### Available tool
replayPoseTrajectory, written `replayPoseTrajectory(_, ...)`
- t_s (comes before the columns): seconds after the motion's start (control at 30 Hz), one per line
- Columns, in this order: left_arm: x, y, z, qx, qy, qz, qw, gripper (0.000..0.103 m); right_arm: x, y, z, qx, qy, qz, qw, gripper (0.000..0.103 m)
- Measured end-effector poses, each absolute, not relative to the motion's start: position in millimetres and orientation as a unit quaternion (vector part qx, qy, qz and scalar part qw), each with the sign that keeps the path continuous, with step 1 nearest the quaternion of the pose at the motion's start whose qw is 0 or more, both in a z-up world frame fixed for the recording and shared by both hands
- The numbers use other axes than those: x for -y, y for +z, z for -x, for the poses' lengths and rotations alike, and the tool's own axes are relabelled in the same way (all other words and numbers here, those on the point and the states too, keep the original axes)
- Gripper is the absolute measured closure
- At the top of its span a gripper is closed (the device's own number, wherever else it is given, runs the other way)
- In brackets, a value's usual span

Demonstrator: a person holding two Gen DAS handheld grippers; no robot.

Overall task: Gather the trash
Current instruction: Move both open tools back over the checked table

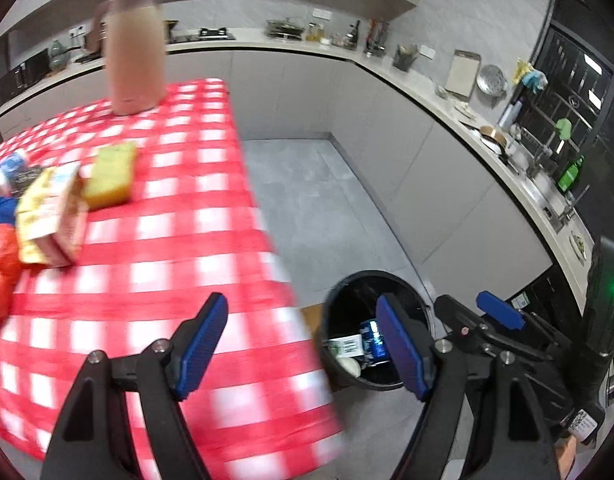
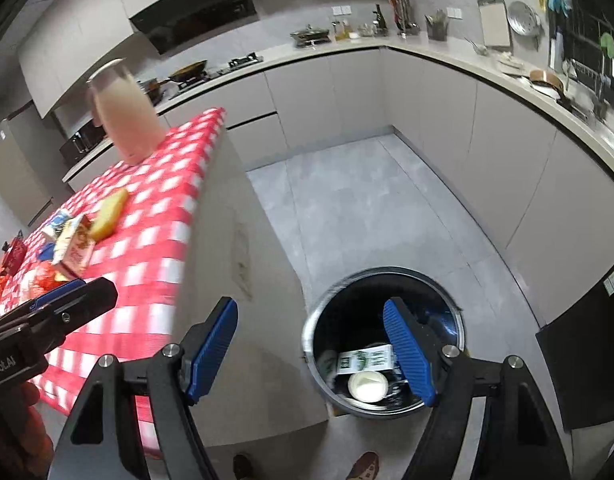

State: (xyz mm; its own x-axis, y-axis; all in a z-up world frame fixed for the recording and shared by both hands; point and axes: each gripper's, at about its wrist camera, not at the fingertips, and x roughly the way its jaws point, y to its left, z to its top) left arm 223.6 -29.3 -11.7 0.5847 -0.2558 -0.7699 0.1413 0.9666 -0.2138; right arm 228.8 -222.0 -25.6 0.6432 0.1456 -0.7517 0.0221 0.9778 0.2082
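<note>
- Left claw [image 1: 303, 344]: your jaws stand spread wide with nothing between the blue pads. It hangs over the near edge of the table [image 1: 211, 240], which is covered by a red-and-white checked cloth.
- Right claw [image 2: 311, 352]: your jaws stand spread wide and empty. It hangs above the floor, with the round dark trash bin [image 2: 387, 276] below it and one pad overlapping the bin's opening in view.
- The bin stands on the grey floor just beside the table's end. Inside lie a white-and-green carton [image 2: 365, 360], a round white lid-like item [image 2: 367, 386] and a blue can [image 1: 371, 338].
- Trash on the table: a yellow-and-pink carton [image 1: 53, 220] stands just beside a yellow sponge [image 1: 111, 174]. A crumpled orange-red bag [image 1: 1, 268] lies at the left edge; a blue item and a small cup sit behind it, blurred.
- A tall beige jug [image 1: 135, 48] stands upright at the far end of the table, well apart from the trash.
- Kitchen cabinets and a worktop with utensils line the walls behind.
</note>
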Motion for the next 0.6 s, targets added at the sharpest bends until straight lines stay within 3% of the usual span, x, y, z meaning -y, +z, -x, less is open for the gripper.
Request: replayPoseTrajectory(0.6,-184.3,-12.2,-203.0,-0.432,-0.038,0.095,0.896,0.025,-4.1,-0.6,-225.7,-0.401,0.086,-0.077,0.909,0.025)
